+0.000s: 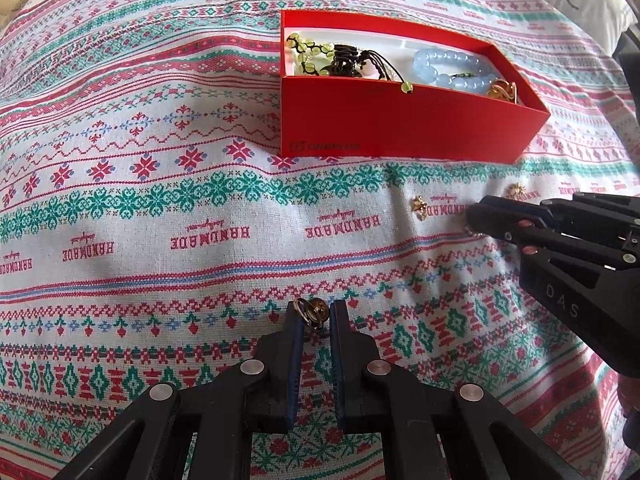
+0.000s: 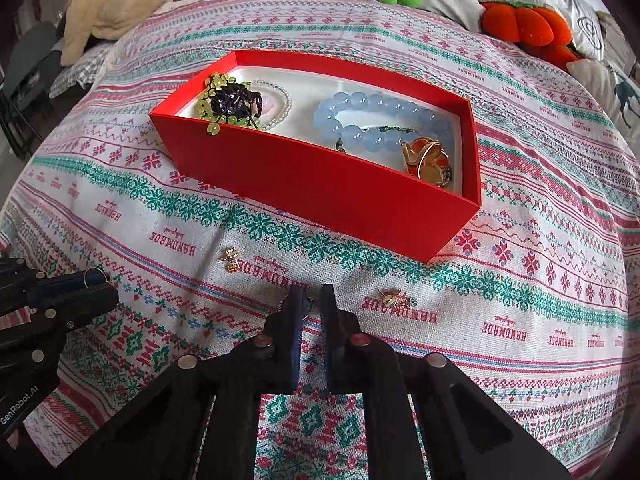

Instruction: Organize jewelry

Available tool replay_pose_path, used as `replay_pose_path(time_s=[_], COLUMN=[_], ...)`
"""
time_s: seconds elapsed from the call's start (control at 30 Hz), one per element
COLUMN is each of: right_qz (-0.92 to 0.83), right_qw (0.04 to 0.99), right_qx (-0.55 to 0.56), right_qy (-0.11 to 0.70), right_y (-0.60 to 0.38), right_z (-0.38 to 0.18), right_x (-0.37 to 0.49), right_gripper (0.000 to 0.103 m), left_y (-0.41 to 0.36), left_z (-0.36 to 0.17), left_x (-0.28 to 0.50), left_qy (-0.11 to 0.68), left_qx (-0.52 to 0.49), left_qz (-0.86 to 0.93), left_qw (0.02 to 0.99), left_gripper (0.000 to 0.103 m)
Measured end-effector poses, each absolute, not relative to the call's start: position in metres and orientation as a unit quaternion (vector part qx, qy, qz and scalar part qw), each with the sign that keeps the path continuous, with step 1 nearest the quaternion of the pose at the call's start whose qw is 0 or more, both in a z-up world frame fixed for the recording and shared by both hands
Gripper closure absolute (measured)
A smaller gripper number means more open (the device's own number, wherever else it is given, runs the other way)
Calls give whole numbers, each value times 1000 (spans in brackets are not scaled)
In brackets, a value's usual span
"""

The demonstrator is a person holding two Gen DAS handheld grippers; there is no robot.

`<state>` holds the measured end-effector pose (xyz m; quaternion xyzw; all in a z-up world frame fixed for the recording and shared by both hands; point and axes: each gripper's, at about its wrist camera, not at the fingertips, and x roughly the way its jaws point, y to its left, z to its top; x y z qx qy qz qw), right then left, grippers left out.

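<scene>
My left gripper [image 1: 315, 314] is pinched on a small gold ring [image 1: 310, 312], held at its fingertips above the patterned cloth [image 1: 160, 240]; ahead, the red box [image 2: 304, 176] holds a green bead string [image 2: 218, 98], a blue bead bracelet [image 2: 360, 116] and an orange-gold piece [image 2: 426, 158]; gold earrings [image 2: 232, 259] lie loose on the cloth; my right gripper [image 2: 309, 300] is nearly closed with something thin at its tips, though I cannot tell what.

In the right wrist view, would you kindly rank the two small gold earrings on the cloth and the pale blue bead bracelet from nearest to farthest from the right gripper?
1. Gold earring, right of the right gripper.
2. Gold earring, farther away on the left.
3. Pale blue bead bracelet, inside the red box.
</scene>
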<state>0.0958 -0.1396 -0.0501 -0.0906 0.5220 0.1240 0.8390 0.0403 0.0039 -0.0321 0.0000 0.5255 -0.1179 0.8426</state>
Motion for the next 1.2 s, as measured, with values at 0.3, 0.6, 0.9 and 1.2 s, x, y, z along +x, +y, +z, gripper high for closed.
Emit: replay_pose_path(time_s=[0.3,0.6,0.9,1.2], right_qz=[119,119,120,123], right_qw=[841,834,836,836], right_qx=[-82,-70,-54,-57], right_qy=[522,535,533,532], right_y=[-150,-152,-158,-164], right_z=[-42,-30,-24,-24], right_x=[93,81,74,72], right_gripper=[101,101,101,99], left_y=[9,16,14,5], left_z=[-25,-17,-15,-14], left_x=[41,39,37,42], left_qy=[520,514,515,512], left_qx=[-3,-9,-8,-7], left_qz=[-118,-118,-119,-120], left_qw=[846,850,849,851], left_gripper=[96,96,96,96])
